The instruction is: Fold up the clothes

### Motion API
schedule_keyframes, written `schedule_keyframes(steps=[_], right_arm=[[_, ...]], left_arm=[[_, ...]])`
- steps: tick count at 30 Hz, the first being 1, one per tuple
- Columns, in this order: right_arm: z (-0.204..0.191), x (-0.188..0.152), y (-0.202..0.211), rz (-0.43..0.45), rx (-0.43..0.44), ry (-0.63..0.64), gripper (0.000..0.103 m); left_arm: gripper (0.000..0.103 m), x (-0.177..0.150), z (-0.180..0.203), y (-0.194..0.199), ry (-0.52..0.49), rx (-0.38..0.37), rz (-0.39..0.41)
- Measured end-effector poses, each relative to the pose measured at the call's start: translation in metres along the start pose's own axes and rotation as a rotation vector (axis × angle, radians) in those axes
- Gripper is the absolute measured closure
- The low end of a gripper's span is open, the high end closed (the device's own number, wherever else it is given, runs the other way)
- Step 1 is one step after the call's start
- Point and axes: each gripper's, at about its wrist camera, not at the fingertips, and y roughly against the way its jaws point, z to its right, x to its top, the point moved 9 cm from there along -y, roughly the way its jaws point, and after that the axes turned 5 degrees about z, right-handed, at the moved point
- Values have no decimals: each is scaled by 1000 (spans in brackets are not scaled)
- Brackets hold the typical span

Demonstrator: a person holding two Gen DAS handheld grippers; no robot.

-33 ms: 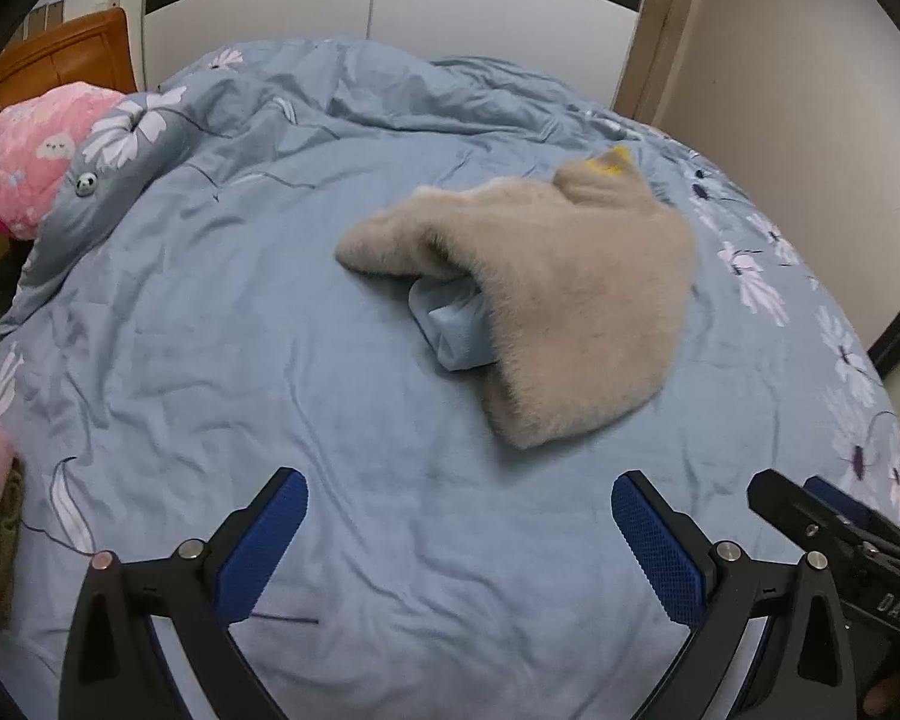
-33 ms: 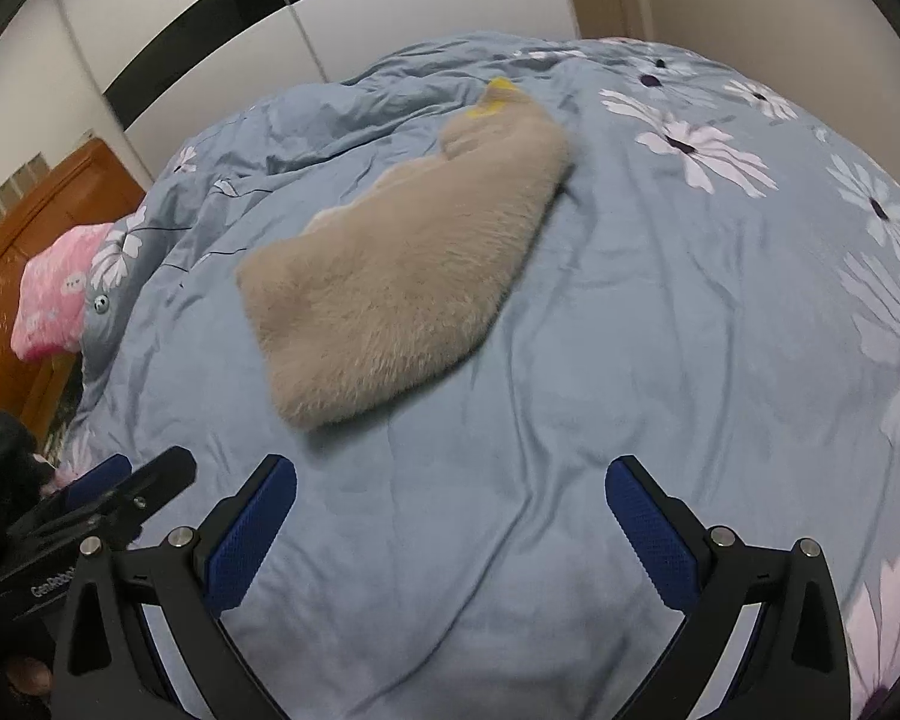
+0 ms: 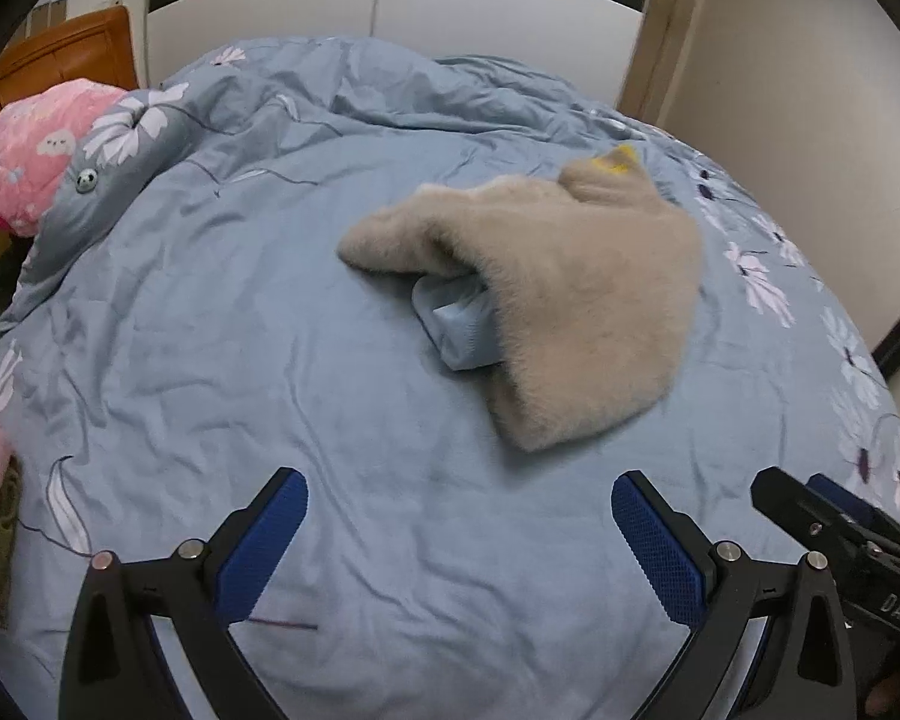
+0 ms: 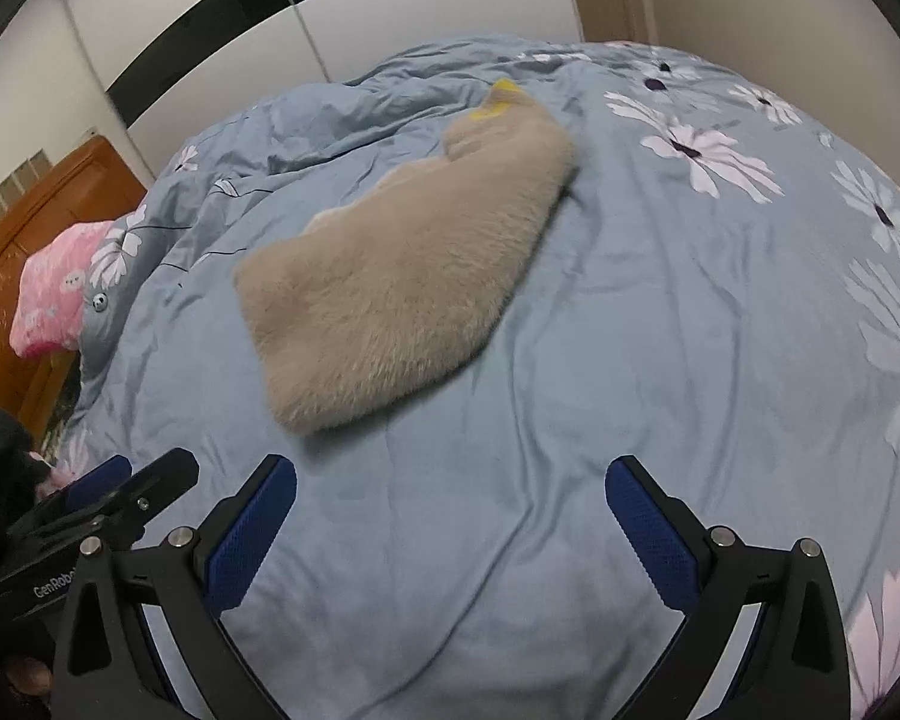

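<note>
— Where was the garment?
— The beige fleece top [image 3: 576, 306] lay folded over on the blue flowered duvet [image 3: 270, 360] of the bed, a pale blue lining [image 3: 456, 324] showing at its open edge and a yellow tag [image 3: 615, 159] at the far end.
— And the claws?
— The left claw [image 3: 459, 531] hovered near it with jaws spread wide, holding nothing. The right claw [image 4: 450, 516] was the same, just beside the left.
— Anything else?
— A pink pillow [image 3: 36, 150] against the wooden headboard [image 3: 60, 57].
</note>
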Motion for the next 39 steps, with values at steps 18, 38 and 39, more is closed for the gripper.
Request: schedule_keyframes(steps=[18, 38, 39], right_arm=[[26, 1, -75, 54, 9, 21, 0], [22, 15, -77, 82, 56, 30, 0], [21, 15, -76, 85, 59, 31, 0]], left_arm=[[0, -2, 4, -77, -30, -4, 98], [0, 1, 14, -82, -82, 19, 105], [0, 2, 14, -81, -85, 32, 100]])
